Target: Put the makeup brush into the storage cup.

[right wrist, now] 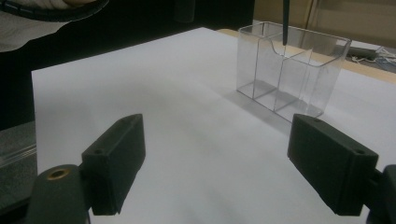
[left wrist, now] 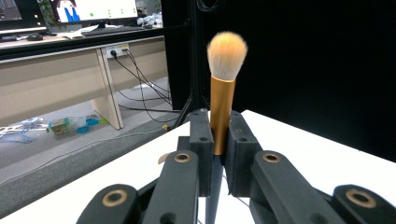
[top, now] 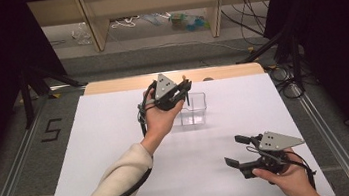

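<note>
Two grippers up: left gripper (left wrist: 219, 135) clamping makeup brush (left wrist: 223, 88) by gold ferrule, bristles up, handle tip dipping into clear divided organizer (right wrist: 292, 70) on white table (top: 118, 150). Right gripper (right wrist: 229, 163) hovering nearby w/ jaws apart, holding nothing.

one makeup brush (left wrist: 221, 93), one clear two-compartment holder (right wrist: 292, 70), two grippers (top: 174, 94) (top: 242, 151)

Gold-handled brush (left wrist: 221, 109), cream bristles

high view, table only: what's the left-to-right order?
Person's sleeve → left gripper shut on the makeup brush → clear plastic organizer → right gripper, open, nothing between its jaws.
</note>
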Tool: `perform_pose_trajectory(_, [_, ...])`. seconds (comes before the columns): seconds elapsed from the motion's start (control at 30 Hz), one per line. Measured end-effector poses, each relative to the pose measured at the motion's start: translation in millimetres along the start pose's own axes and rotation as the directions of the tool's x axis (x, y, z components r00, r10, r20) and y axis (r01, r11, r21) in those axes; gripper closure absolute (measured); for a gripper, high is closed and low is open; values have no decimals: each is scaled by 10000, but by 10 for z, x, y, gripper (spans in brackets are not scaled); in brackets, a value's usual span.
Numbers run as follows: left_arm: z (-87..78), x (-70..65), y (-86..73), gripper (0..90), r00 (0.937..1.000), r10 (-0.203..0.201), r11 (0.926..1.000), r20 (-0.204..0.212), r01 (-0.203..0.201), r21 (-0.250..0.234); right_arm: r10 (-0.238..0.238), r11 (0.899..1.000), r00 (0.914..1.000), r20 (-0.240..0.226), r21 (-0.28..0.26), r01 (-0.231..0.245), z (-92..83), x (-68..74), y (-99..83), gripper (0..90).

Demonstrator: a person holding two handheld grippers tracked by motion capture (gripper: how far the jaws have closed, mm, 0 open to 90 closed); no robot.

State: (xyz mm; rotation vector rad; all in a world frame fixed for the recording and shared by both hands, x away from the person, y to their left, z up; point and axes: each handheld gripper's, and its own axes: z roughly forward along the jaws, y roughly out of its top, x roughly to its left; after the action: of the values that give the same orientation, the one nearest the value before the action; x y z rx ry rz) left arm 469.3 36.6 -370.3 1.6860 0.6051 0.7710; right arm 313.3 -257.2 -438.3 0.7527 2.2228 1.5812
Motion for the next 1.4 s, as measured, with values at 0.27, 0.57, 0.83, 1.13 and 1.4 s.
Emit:
perform_pose_trajectory(0.27, [-4,11,-9,834,9995,219,9997,-247,-217,81,3,10000,10000,-15,2,-3,2,-1,-1,201])
perform_pose_trajectory(0.57, [9,16,-41,834,9990,284,9995,-339,-278,172,-11,9999,10000,75,170,9,-9,1,2,201])
perform_pose_trajectory(0.83, [16,17,-50,834,9991,276,9995,-324,-270,167,18,9998,10000,54,193,-19,-8,2,2,201])
perform_pose_trajectory(1.13, [29,19,-60,834,9990,306,9994,-317,-300,189,-21,9997,10000,-78,-224,19,29,-1,-12,200])
perform_pose_trajectory(1.4, [42,21,-84,834,9992,310,9993,-253,-305,198,-10,9998,10000,-87,-214,8,29,-1,-12,200])
